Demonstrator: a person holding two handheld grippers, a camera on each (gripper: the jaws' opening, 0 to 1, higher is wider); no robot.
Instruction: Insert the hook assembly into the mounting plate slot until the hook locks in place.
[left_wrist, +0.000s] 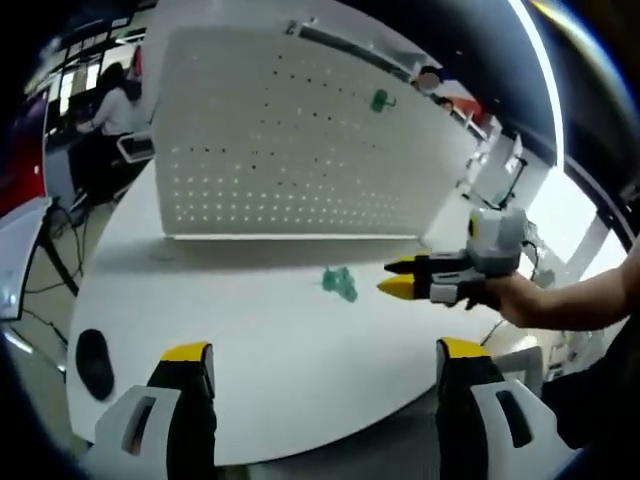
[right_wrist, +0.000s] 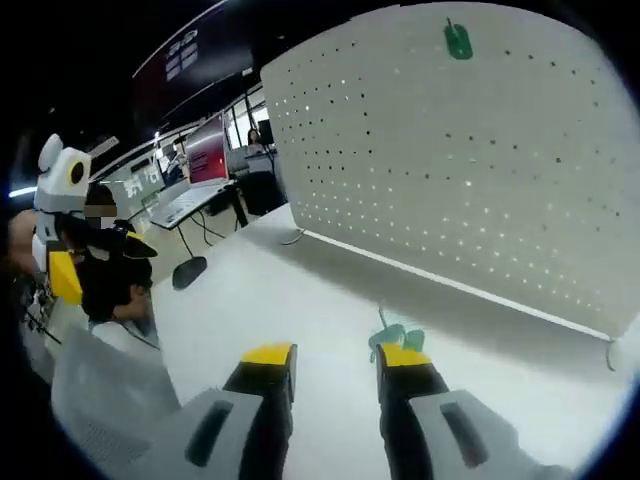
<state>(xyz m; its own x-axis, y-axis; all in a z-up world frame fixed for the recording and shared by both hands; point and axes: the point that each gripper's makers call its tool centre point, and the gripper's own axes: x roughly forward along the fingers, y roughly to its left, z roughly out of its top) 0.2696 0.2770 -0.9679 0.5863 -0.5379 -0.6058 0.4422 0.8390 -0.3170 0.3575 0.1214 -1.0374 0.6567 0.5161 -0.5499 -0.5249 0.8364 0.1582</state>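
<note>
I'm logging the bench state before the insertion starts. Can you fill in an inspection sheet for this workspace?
Surface: white round table, mostly bare.
Job's things: green plastic hook assembly lying on the table; white perforated pegboard mounting plate upright, one green hook already hung near its top.
Clutter: black oval object near the table edge.
Grippers: left gripper open, empty; right gripper open, close to the loose hook assembly.
Cables: cords hanging beside the table.
Surroundings: desks, monitors, seated people.
</note>
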